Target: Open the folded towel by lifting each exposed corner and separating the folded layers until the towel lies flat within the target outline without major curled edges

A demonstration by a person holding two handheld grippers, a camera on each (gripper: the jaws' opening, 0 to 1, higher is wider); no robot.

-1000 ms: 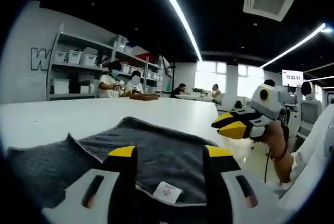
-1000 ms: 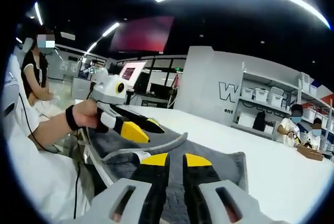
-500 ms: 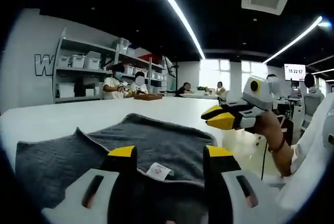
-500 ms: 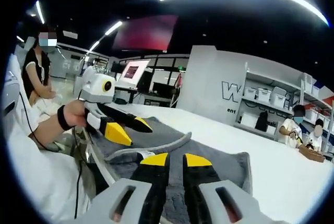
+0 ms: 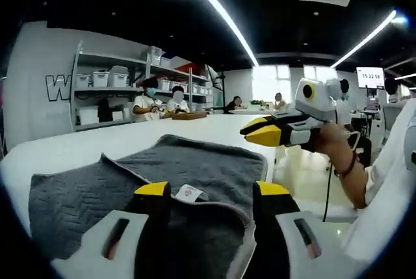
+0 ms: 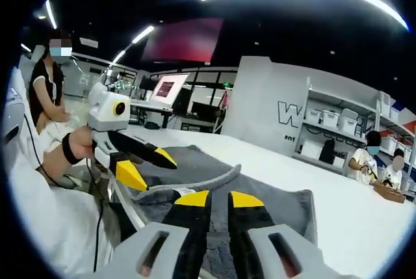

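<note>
The grey quilted towel (image 5: 195, 175) lies folded on the white worktop (image 5: 117, 146), near edge under both tools. The left tool (image 5: 212, 191) is spread just over that edge; the right tool (image 6: 219, 199), pressed nearly together, hovers beside it.

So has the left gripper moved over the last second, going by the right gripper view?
Yes. The left gripper has drawn back toward the person, off the grey towel to its near edge.

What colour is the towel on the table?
Dark grey towel, zigzag-textured; clearest in the left gripper view.
</note>
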